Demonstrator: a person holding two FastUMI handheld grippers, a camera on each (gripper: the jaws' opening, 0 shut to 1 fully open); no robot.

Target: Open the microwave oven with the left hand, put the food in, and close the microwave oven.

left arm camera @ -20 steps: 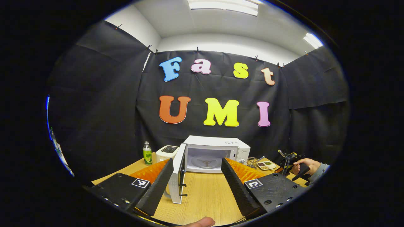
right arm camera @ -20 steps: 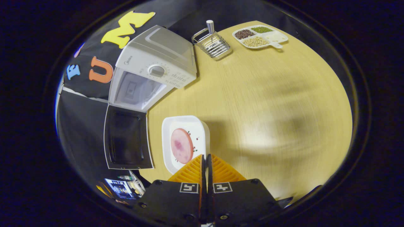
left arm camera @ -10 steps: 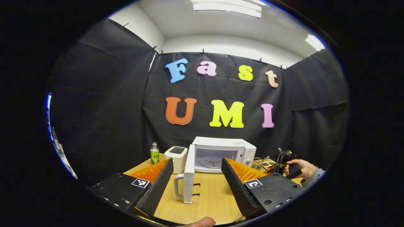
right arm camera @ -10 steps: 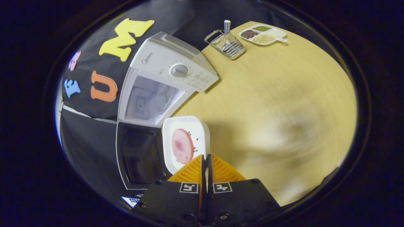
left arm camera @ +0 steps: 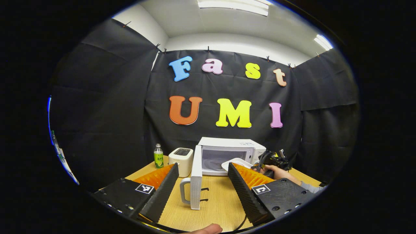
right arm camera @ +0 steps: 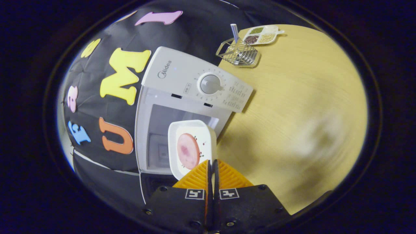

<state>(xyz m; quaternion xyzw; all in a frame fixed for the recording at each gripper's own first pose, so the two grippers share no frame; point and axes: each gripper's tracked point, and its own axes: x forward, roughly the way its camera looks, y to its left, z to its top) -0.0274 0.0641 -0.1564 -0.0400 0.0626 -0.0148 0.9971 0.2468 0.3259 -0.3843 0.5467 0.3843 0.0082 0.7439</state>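
While the left tongs (left arm camera: 203, 187) wait spread near the open door (left arm camera: 196, 177), the right tongs (right arm camera: 213, 170) pinch the food tray (right arm camera: 191, 148) at the microwave (right arm camera: 195, 87) mouth; next, slide it inside.

Tray (right arm camera: 191, 148) w/ food: moved from over table to front of microwave (right arm camera: 182, 97) opening, edge at cavity mouth. Right gripper (left arm camera: 271, 160) + hand now beside microwave in left gripper view.
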